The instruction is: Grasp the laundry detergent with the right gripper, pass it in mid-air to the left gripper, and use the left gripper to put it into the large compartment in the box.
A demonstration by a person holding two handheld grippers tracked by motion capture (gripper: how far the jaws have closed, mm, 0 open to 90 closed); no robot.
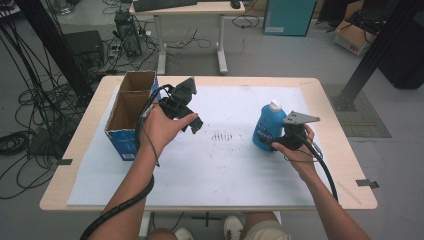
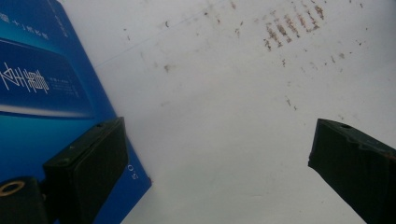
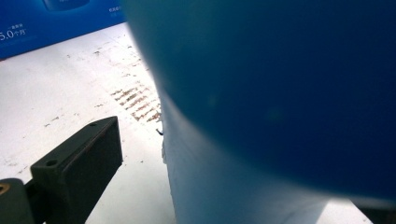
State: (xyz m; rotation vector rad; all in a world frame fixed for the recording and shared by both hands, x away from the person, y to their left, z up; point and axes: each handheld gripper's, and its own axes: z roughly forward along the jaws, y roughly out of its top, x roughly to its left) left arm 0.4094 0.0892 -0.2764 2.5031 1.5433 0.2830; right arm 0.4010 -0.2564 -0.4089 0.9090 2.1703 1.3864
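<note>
Bottle [image 1: 266,128], blue with a white cap, stands upright on the white mat [image 1: 225,170] toward the right edge of the bench [image 1: 340,165]. The right hand-held gripper [image 1: 274,141] comes at it from the person's side, low on the body. In the right gripper view the bottle [image 3: 280,93] sits between the jaws, close to the lens; one jaw stands clear of its wall with mat showing in the gap, and the other is hidden at the frame edge. I cannot tell whether the jaws have closed on it. The low grip point is judged sensible: it keeps the bottle from tipping when lifted.

The left hand-held gripper [image 1: 187,117] is held above the mat, just beside the box [image 1: 131,112], which sits at the left edge of the bench with its top flaps open and a divider inside. Its jaws are wide apart with nothing between them (the left gripper view shows bare, stained mat [image 2: 224,121] in the gap and the blue box wall [image 2: 42,84] alongside). Judged purpose: it waits near the box, free to steady it or to receive the bottle.

The open box is the likely destination. Risk: a full bottle may slip if clamped on its rounded wall.
</note>
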